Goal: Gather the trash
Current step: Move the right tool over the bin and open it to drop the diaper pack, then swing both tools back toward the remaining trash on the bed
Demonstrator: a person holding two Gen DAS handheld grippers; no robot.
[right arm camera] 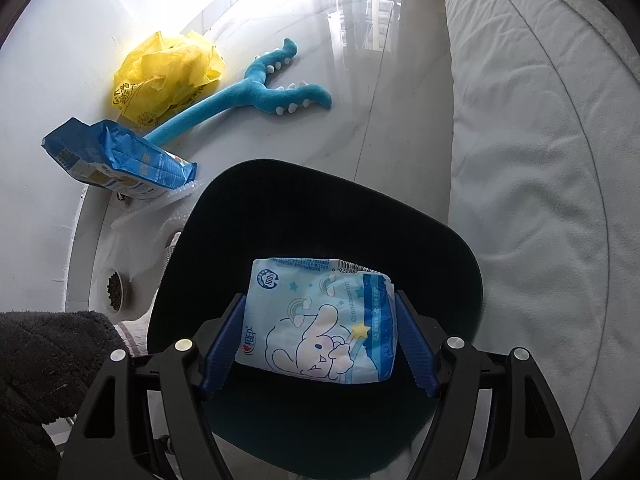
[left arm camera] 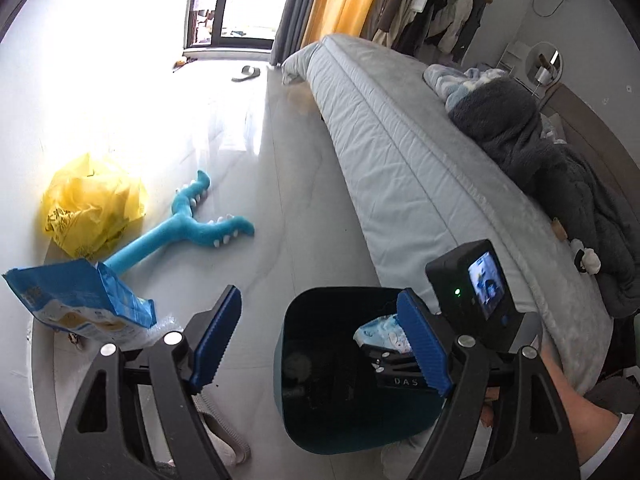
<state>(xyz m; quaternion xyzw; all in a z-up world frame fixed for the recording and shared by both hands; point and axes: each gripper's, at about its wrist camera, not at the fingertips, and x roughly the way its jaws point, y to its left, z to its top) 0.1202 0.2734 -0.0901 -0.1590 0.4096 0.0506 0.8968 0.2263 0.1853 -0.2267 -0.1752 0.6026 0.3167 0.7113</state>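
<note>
On the floor [right arm camera: 360,120], one bin [right arm camera: 440,240]; right gripper [right arm camera: 320,344] clamps one tissue pack [right arm camera: 320,320], left gripper [left arm camera: 320,340] apart.

Between my right fingers [right arm camera: 416,350], ribbed blue rubbery pads, the tissue pack [right arm camera: 320,326] was glossy printed plastic film. Below it the bin [right arm camera: 248,216] looked smooth dark plastic. Beyond my fingertips lay polished floor [right arm camera: 380,120], a crinkly yellow bag [right arm camera: 168,76] and a plush toy [right arm camera: 256,88].
</note>
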